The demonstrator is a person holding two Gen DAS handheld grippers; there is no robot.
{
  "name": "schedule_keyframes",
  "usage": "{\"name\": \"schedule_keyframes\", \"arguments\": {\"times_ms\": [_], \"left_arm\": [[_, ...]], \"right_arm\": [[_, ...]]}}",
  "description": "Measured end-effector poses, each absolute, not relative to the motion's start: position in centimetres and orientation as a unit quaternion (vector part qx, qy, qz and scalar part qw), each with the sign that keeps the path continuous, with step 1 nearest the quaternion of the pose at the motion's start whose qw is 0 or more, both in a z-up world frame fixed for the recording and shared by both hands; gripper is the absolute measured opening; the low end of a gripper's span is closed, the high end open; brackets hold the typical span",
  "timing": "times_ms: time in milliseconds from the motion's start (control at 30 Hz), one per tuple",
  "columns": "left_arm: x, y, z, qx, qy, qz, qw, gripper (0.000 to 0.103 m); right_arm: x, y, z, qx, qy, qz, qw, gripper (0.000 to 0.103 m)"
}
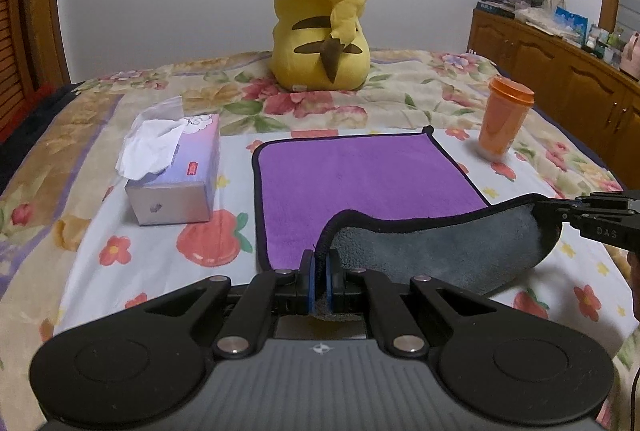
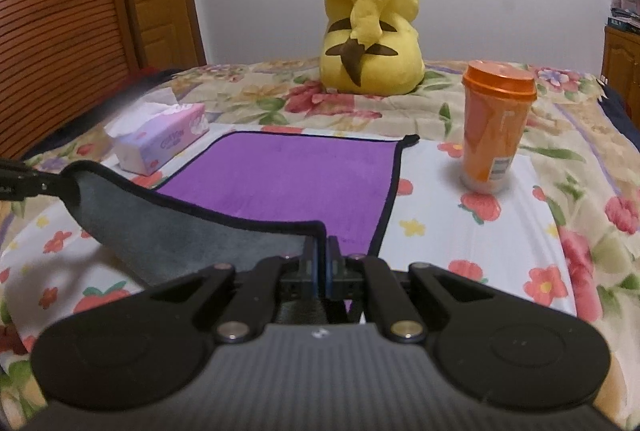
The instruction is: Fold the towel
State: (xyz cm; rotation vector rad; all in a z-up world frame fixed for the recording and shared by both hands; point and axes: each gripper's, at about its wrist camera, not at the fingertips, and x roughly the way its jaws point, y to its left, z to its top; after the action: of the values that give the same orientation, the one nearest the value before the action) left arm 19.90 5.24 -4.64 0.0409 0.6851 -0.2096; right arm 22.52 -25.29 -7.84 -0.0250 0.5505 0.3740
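Observation:
A purple towel (image 1: 352,175) with a black hem and grey underside lies on the floral bed; it also shows in the right wrist view (image 2: 288,179). Its near edge is lifted off the bed, grey side (image 1: 440,247) facing me. My left gripper (image 1: 319,267) is shut on the near left corner. My right gripper (image 2: 323,255) is shut on the near right corner; it also shows at the right edge of the left wrist view (image 1: 560,215). The lifted edge sags between the two grippers.
A tissue box (image 1: 176,171) sits left of the towel. An orange lidded cup (image 1: 502,121) stands to its right. A yellow plush toy (image 1: 324,15) sits behind it. A wooden cabinet (image 1: 560,79) runs along the right side of the bed.

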Motion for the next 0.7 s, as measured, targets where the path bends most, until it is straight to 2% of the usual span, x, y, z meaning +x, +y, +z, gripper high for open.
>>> {"name": "schedule_keyframes", "arguments": {"times_ms": [700], "left_arm": [[22.9, 5.1, -4.2, 0.026, 0.314, -0.108, 0.943, 0.008]], "right_arm": [[24.8, -25.5, -7.2, -0.020, 0.252, 0.182, 0.950, 0.004]]}}
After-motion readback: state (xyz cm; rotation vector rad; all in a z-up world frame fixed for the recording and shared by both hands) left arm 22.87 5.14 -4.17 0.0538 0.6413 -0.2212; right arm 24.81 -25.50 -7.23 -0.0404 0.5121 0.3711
